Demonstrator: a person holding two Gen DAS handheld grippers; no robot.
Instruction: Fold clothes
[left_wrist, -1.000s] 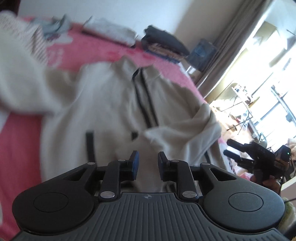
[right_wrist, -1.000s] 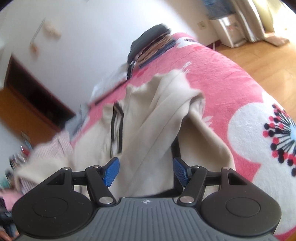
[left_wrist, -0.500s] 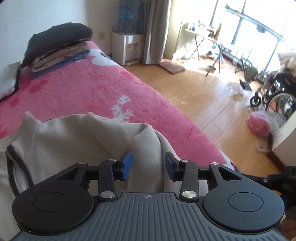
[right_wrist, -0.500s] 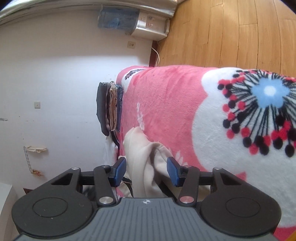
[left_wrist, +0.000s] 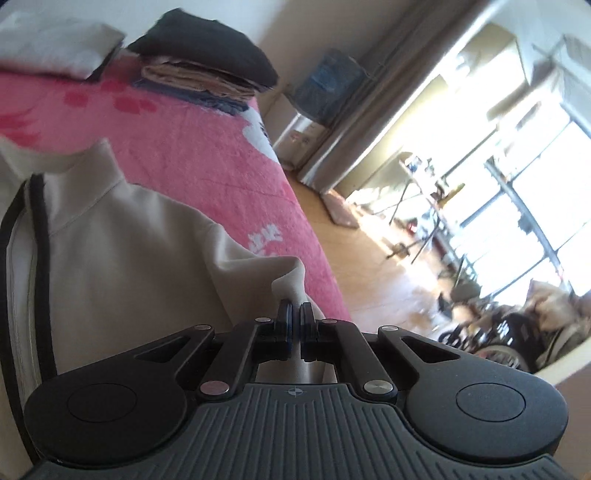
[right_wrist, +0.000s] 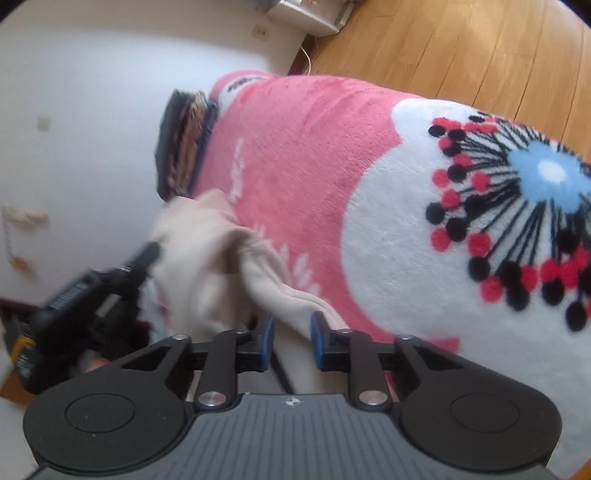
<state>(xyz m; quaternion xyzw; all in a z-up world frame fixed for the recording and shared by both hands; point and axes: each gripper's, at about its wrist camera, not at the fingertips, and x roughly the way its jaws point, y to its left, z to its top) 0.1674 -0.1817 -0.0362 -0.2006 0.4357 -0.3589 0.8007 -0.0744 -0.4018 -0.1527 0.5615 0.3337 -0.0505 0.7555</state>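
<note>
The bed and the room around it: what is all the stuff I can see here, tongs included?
Jacket: one, beige with black trim, spread on the bed.
Blanket: one, pink with flowers, covers the bed.
Folded clothes: one stack, black on top, far end of the bed.
Water dispenser: one, white with blue bottle, by the curtain.
Floor: wooden, beside the bed.
Left tongs: black, shut on the jacket.
Right tongs: black, closing, jacket fabric between them.
</note>
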